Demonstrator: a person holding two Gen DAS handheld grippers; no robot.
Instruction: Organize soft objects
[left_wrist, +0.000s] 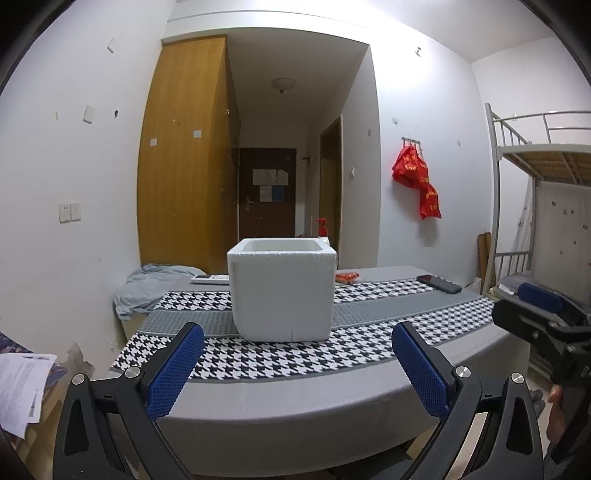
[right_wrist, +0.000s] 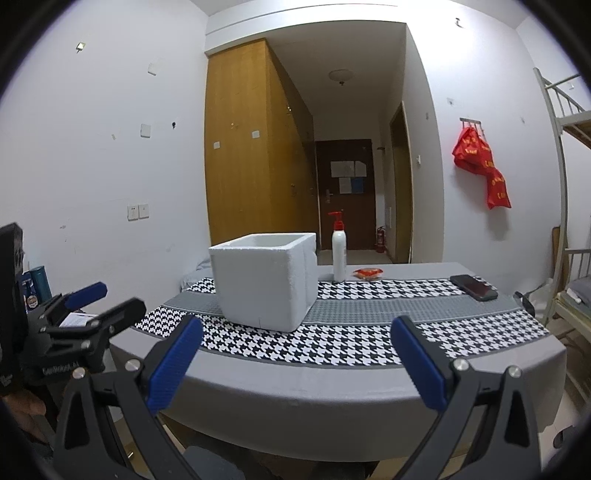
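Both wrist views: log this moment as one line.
left tool open, empty | right tool open, empty | white foam box upright on houndstooth-patterned table runner | nothing grasped

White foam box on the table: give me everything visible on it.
The white foam box looks like expanded polystyrene, with a pebbled surface, thick walls and rounded corners. It has no lid; the top is open, and the contents cannot be seen from either view. It stands upright on the houndstooth table runner, near the middle of the table. A small notch marks its lower front edge. Nothing else touches it; neither hand-held gripper is near.
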